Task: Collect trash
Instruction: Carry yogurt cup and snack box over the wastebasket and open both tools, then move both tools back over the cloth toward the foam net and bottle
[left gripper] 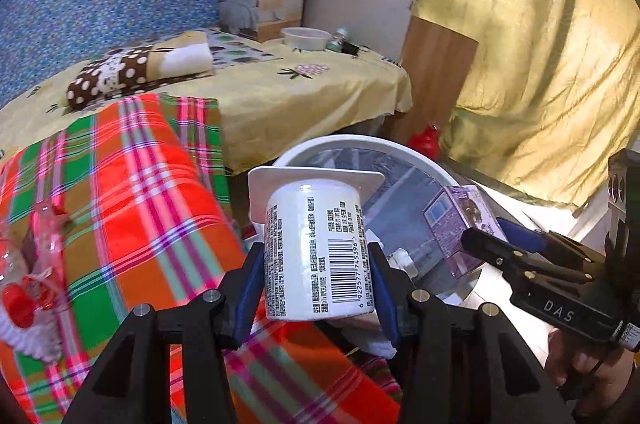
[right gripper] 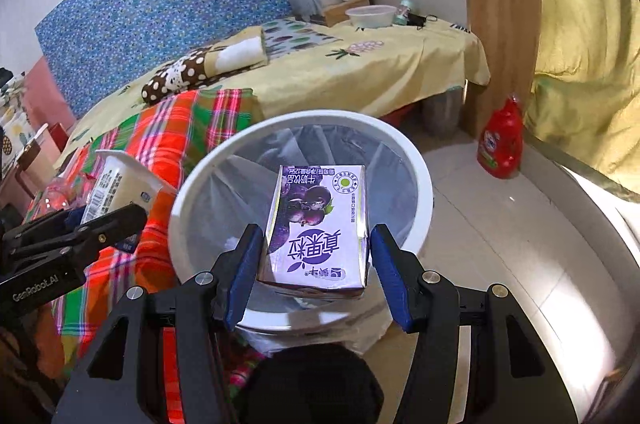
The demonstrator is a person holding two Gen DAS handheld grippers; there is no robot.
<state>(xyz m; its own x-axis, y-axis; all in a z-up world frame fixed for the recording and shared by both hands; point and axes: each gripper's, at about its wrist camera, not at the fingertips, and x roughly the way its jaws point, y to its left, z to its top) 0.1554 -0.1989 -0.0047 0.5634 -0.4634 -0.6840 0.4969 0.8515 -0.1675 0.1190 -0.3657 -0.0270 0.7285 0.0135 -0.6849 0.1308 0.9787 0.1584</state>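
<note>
My left gripper (left gripper: pixel 316 276) is shut on a white yogurt cup (left gripper: pixel 316 248) with a barcode, held over the plaid blanket beside the bin; the cup also shows in the right wrist view (right gripper: pixel 120 183). My right gripper (right gripper: pixel 316 264) holds a purple milk carton (right gripper: pixel 316 224) above the white trash bin (right gripper: pixel 420 179), which has a clear bag liner. The blue pads stand at the carton's sides, with a small gap on the right. The carton (left gripper: pixel 460 224) and bin (left gripper: pixel 360 143) show in the left wrist view too.
A plaid blanket (left gripper: pixel 140 183) covers the bed edge, with red-and-clear wrappers (left gripper: pixel 32 284) at the left. A yellow sheet (right gripper: pixel 360 71), pillow, box and bowl (right gripper: pixel 370 15) lie further back. A red detergent bottle (right gripper: pixel 502 143) stands on the tiled floor by a wooden board.
</note>
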